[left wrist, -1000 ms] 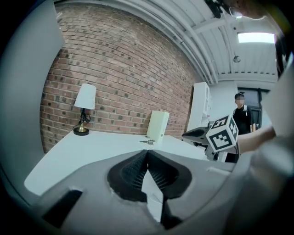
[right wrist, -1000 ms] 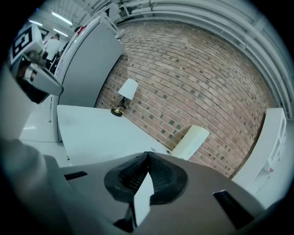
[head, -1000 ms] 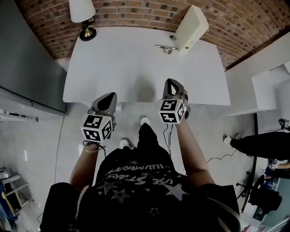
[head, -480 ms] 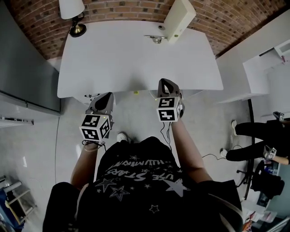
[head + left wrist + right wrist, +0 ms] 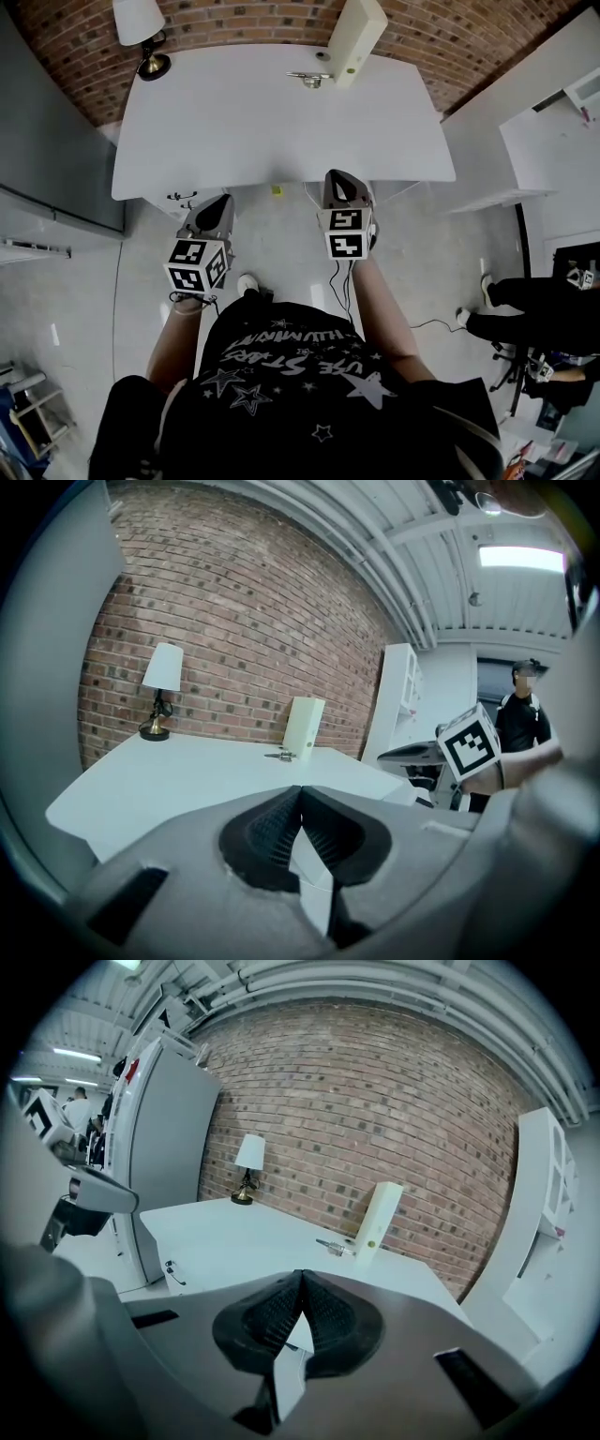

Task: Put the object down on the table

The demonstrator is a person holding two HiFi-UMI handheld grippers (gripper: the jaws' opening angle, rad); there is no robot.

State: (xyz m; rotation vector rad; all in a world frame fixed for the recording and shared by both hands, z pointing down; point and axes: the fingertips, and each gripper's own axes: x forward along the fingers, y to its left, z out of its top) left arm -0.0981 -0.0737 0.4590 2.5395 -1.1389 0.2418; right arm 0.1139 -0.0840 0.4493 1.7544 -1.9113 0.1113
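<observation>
Item 1, left gripper: fingers pressed together with nothing between them. I hold it over the floor, just short of the near edge of the counter.

Item 2, right gripper: fingers likewise closed on nothing. In the head view its tip just overlaps the counter's near edge. A second ago it reached further over the white top; both grippers have since drawn back toward me.

Item 3, metal piece: the one small loose thing on the counter. It lies flat on the far side, just beside the upright cream box and well apart from both grippers. Its place by the box is unchanged from the earlier frames.

Item 4, lamp: far left corner of the counter, against the brick wall.

Item 5, person in dark clothes: on the floor at the right, only partly in view.
</observation>
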